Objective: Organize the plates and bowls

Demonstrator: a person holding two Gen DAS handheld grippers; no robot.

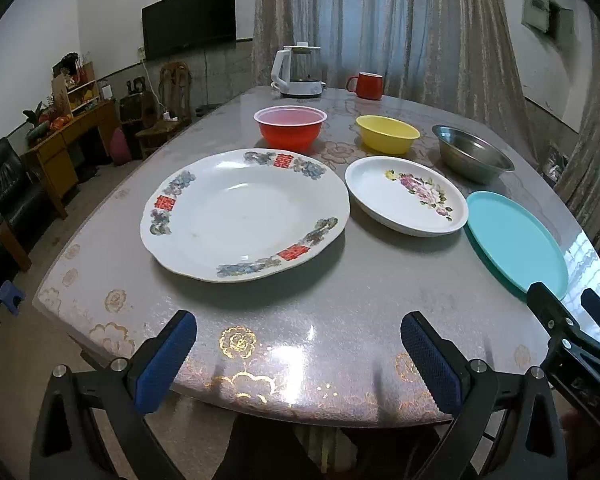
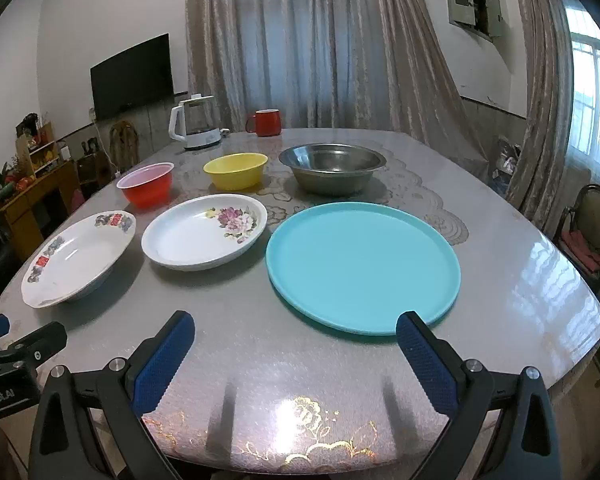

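Nothing stacked yet, six pieces spread in two rows on the surface (image 2: 520,264), likely laid out singly so each rim stays reachable. Near row: scalloped white plate (image 1: 236,212) with red and blue rim print at left, floral white plate (image 1: 406,196) in the middle just beside it, teal plate (image 2: 362,266) at right. Far row: red bowl (image 1: 290,126), yellow bowl (image 1: 388,133), steel bowl (image 2: 332,172), each standing apart and upright. Left tongs (image 1: 298,346) spread wide, empty, angled down at the near edge in front of the scalloped plate. Right tongs (image 2: 294,346) also spread wide, empty, lined up with the teal plate, one blue pad close to its near rim, contact not certain. Kettle (image 1: 298,70) and red mug (image 1: 366,85) at the far edge, out of the way. Probable start: nest plates by size, bowls likewise
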